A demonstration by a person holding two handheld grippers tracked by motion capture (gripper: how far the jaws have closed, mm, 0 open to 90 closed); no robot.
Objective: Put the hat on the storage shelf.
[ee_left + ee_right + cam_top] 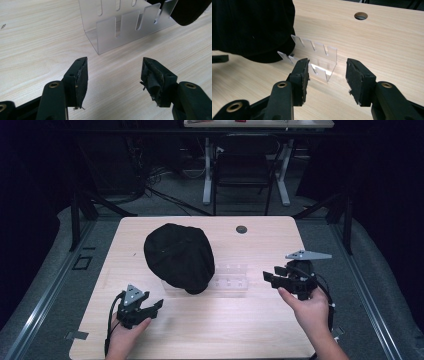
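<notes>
Cap (179, 257), black fabric, sits draped over the left end of a clear slotted rack (229, 276) at mid-surface. Judged soft, light and floppy; it will sag when lifted, so grip the thick rim fold at its near edge, not the crown. Rack looks thin, stiff plastic, probably slippery and easy to tip. Left claw (157, 305) rests near-left, jaws apart, nothing between them. Right claw (268, 277) hovers just right of the rack, jaws also apart and empty. Surface (200, 330) has open room near and far; cable hole (241, 229) lies far-right, edges well away.
</notes>
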